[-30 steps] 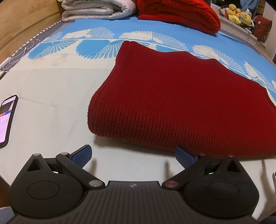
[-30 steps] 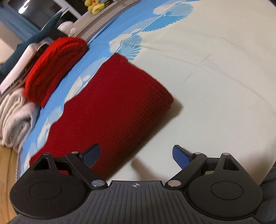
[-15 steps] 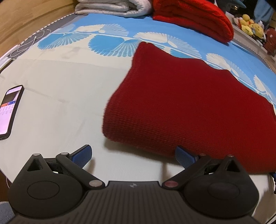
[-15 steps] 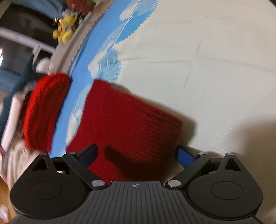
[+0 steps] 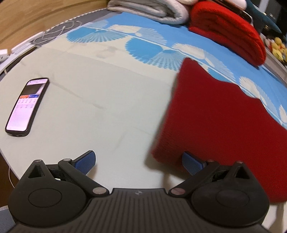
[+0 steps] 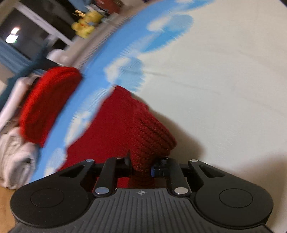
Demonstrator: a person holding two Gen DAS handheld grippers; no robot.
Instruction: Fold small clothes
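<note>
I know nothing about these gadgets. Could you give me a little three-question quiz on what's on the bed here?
1. True or false: the right gripper is closing on a corner of the dark red knit.
2. What lies beside the left gripper: A a book, B a phone, C a cup?
3. Which folded item sits beside the grey blanket?

Key: 1 true. 2 B. 3 the bright red blanket.

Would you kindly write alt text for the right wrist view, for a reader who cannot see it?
The right gripper is closing its jaws on a bunched corner of the dark red knitted garment, which lies on a pale bed sheet with a blue fan-patterned border. Beyond it, blurred, are a folded bright red knit and folded white cloth.
</note>
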